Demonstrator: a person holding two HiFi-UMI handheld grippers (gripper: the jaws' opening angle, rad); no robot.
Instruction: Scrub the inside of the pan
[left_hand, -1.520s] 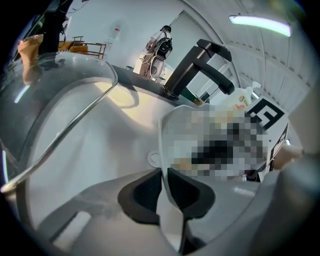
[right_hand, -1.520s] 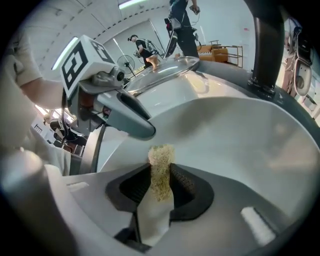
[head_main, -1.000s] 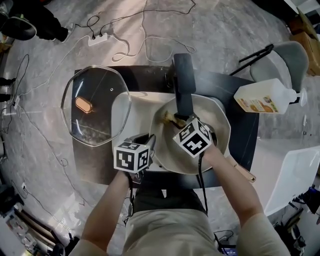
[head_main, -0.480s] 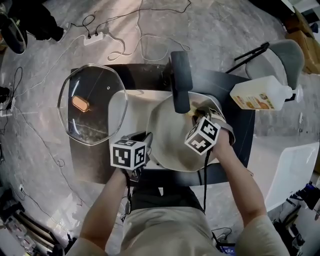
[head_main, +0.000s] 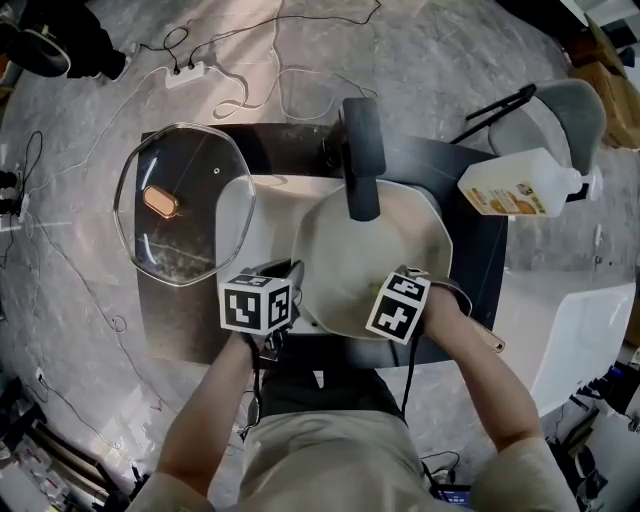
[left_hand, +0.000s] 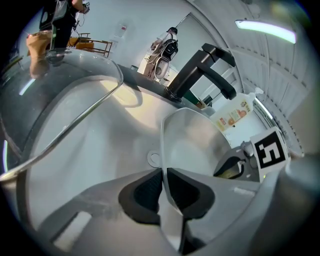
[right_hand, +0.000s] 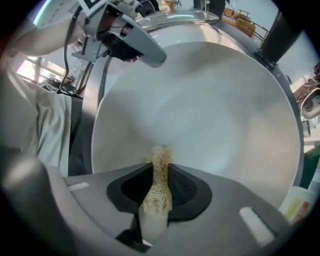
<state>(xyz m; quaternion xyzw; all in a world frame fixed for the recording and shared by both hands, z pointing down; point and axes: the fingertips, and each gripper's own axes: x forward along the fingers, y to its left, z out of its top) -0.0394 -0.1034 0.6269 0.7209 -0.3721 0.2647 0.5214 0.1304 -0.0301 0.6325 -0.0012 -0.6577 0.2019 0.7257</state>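
A pale pan (head_main: 360, 250) with a black handle (head_main: 362, 165) pointing away from me lies in a white basin (head_main: 268, 215). My left gripper (head_main: 293, 288) is shut on the pan's near-left rim; in the left gripper view the thin rim (left_hand: 162, 145) runs between the closed pads (left_hand: 150, 192). My right gripper (head_main: 380, 290) is inside the pan by its near rim, shut on a tan scrub pad (right_hand: 159, 185) whose tip touches the pan's inner surface (right_hand: 210, 110).
A glass lid (head_main: 185, 205) rests at the left, half over the basin. A soap bottle (head_main: 515, 190) lies at the right of the dark table (head_main: 180, 320). Cables and a power strip (head_main: 188, 72) lie on the floor beyond; a grey chair (head_main: 580, 110) stands far right.
My right gripper with the scrub pad has swept from under the handle to the pan's right side, then back to the near rim. The left gripper has kept its hold on the rim.
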